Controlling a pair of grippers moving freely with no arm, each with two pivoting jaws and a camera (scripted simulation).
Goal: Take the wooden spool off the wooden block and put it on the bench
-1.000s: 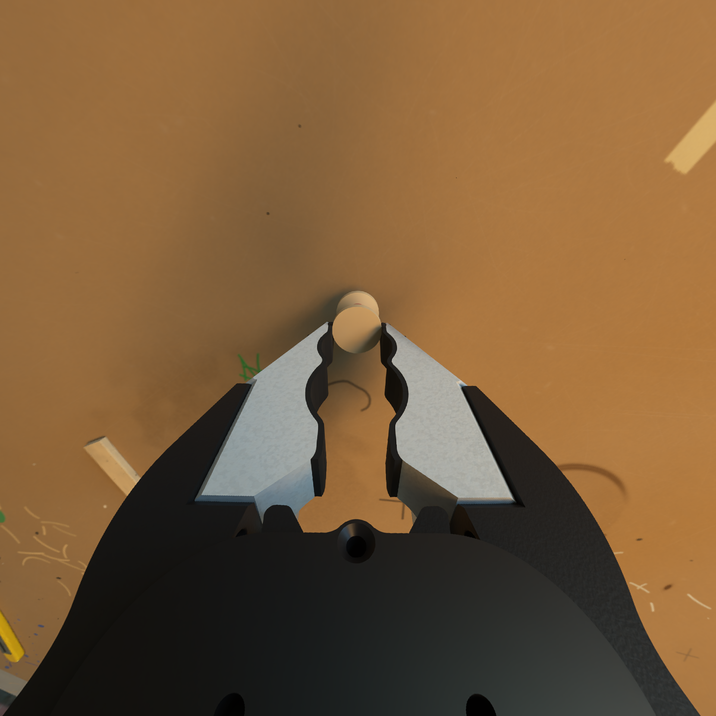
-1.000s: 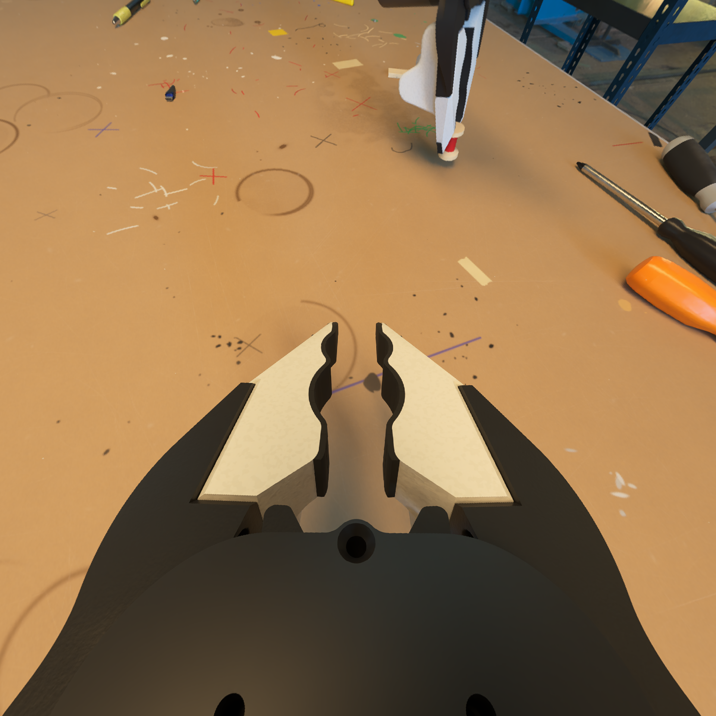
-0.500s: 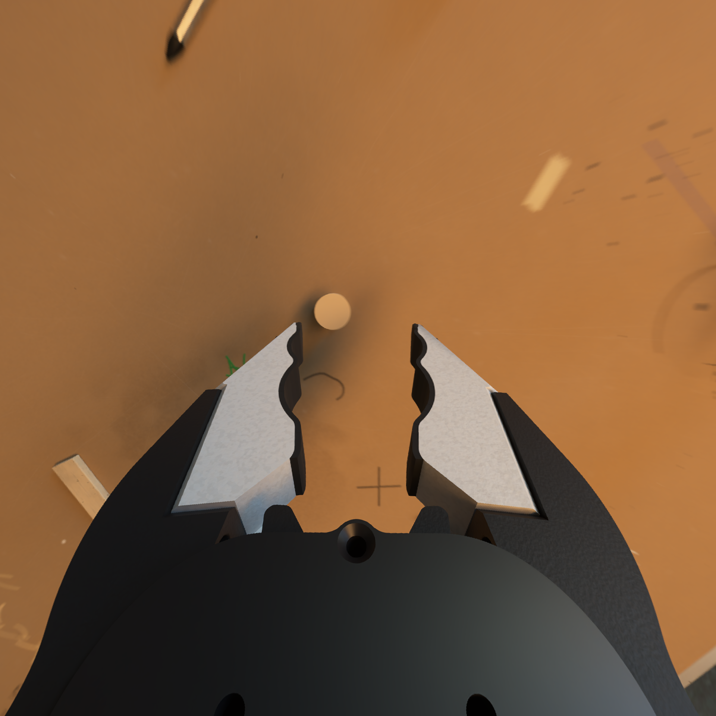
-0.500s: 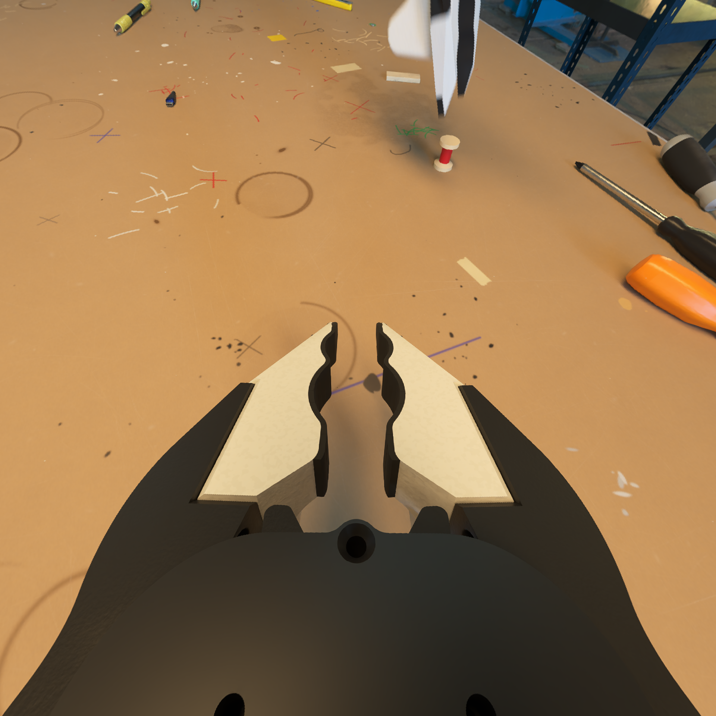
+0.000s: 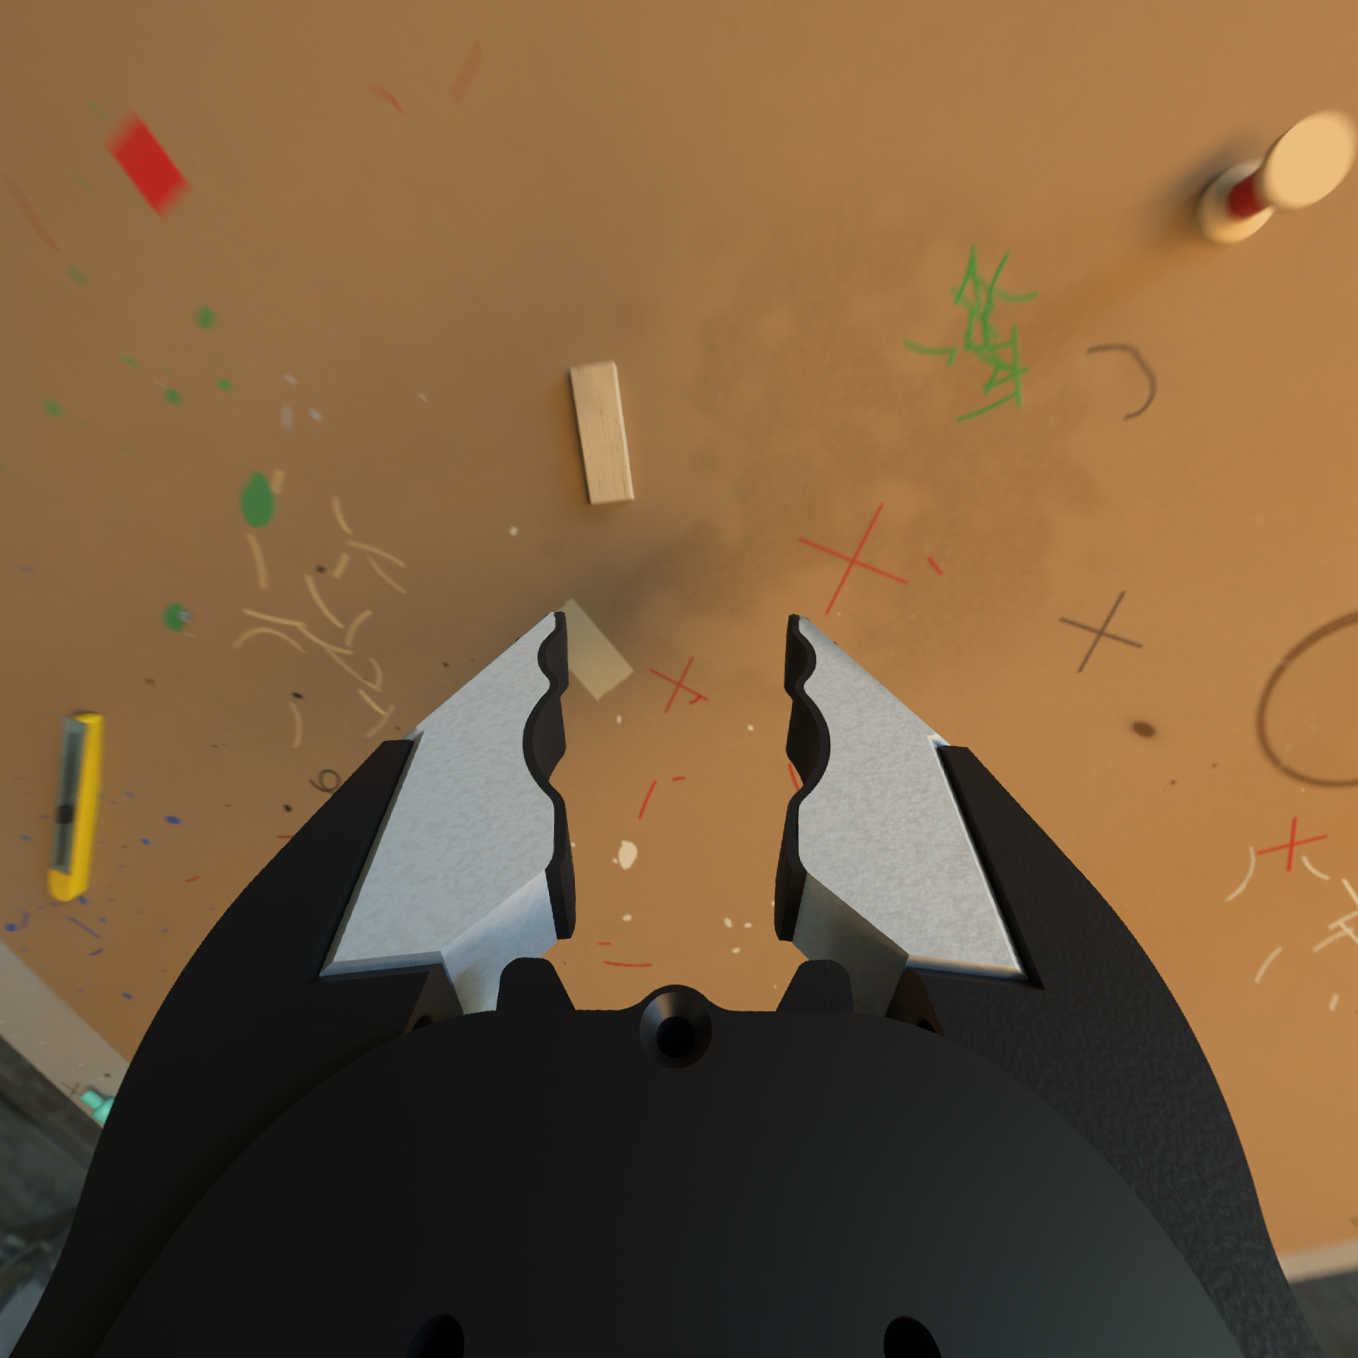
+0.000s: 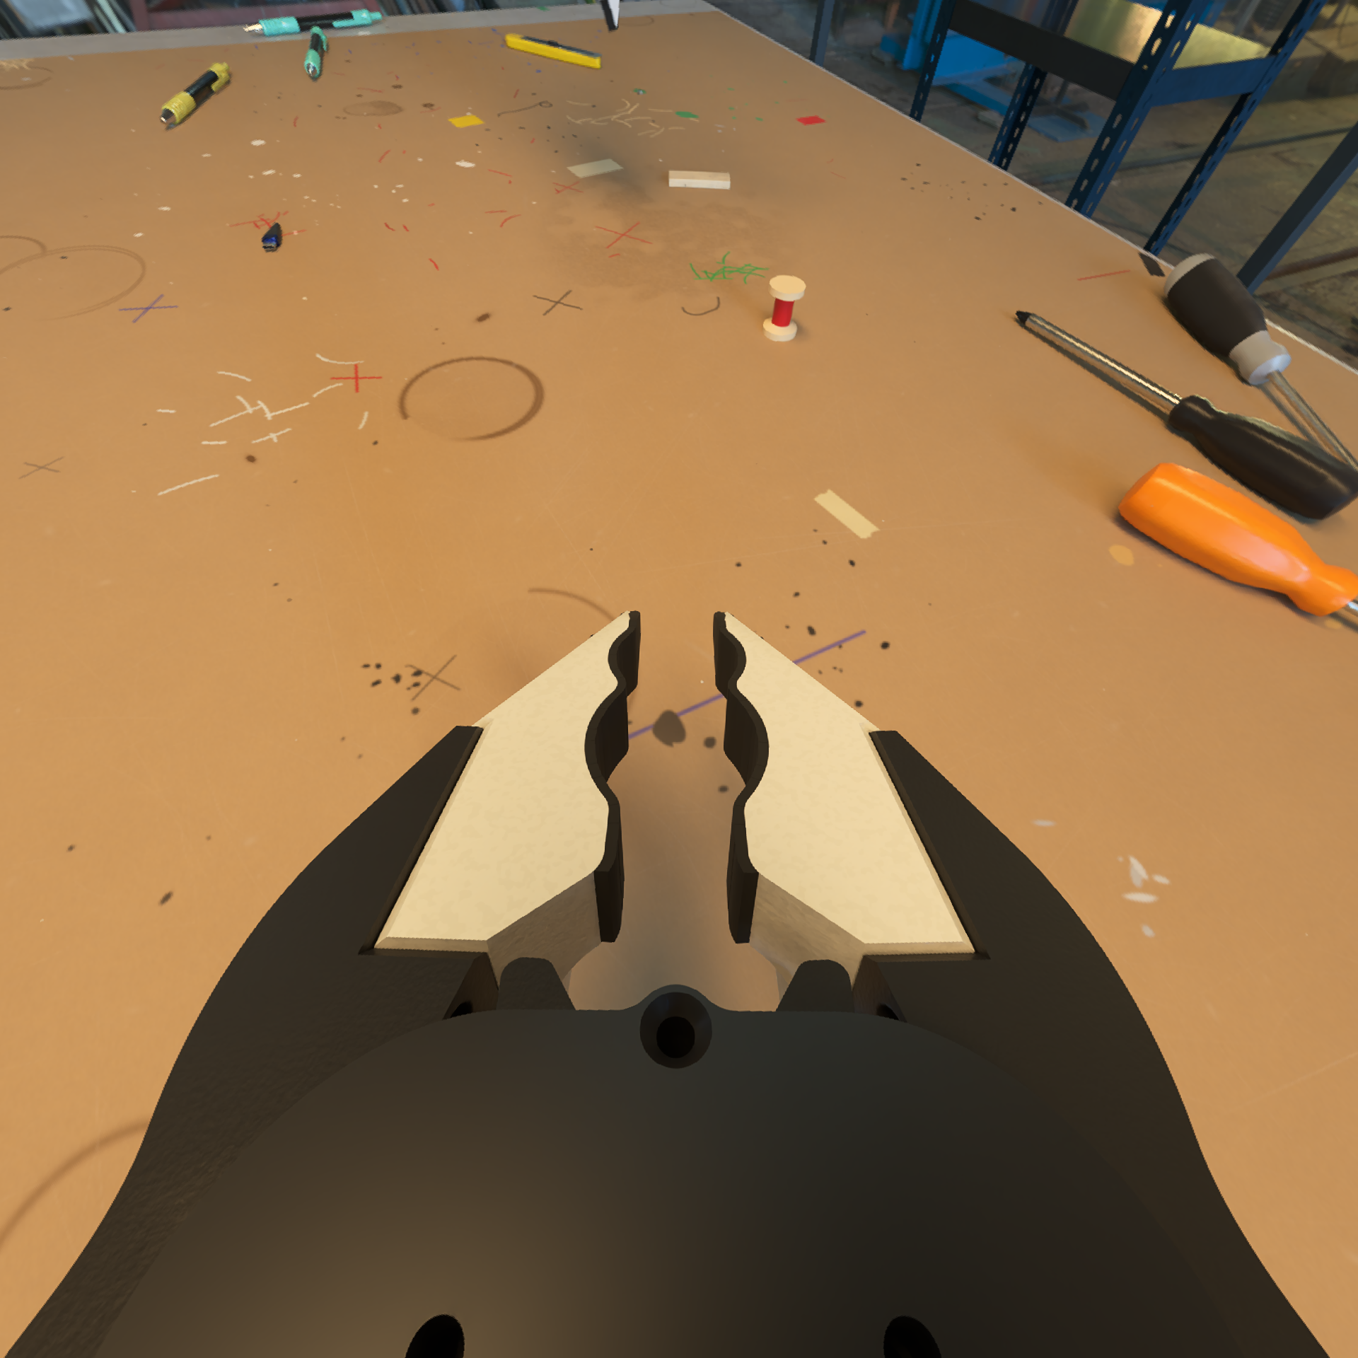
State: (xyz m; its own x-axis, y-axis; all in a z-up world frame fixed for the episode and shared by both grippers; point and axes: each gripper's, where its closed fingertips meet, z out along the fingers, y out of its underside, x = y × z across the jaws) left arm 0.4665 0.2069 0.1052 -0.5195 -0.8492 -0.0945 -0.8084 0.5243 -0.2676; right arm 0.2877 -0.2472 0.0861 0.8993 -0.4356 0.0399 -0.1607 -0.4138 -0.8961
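The wooden spool [image 5: 1279,176] with red thread stands upright on the bench [image 5: 735,184], at the upper right of the left wrist view. It also shows in the right wrist view [image 6: 784,309], far ahead. The wooden block [image 5: 601,432] lies flat on the bench with nothing on it; in the right wrist view it [image 6: 698,179] lies beyond the spool. My left gripper [image 5: 676,624] is open and empty, high above the bench, near the block and away from the spool. My right gripper [image 6: 676,621] is empty, its jaws a narrow gap apart, low over the bench.
An orange-handled screwdriver [image 6: 1234,544] and two dark-handled ones [image 6: 1264,455] lie at the right, near the bench edge. A yellow utility knife [image 5: 73,805] lies left of my left gripper. Pens [image 6: 195,92] lie at the far left. Blue shelving [image 6: 1117,88] stands beyond the right edge.
My left gripper opened and let go of the spool, which now stands on the bench. It then rose and moved away towards the block. My right gripper has not moved.
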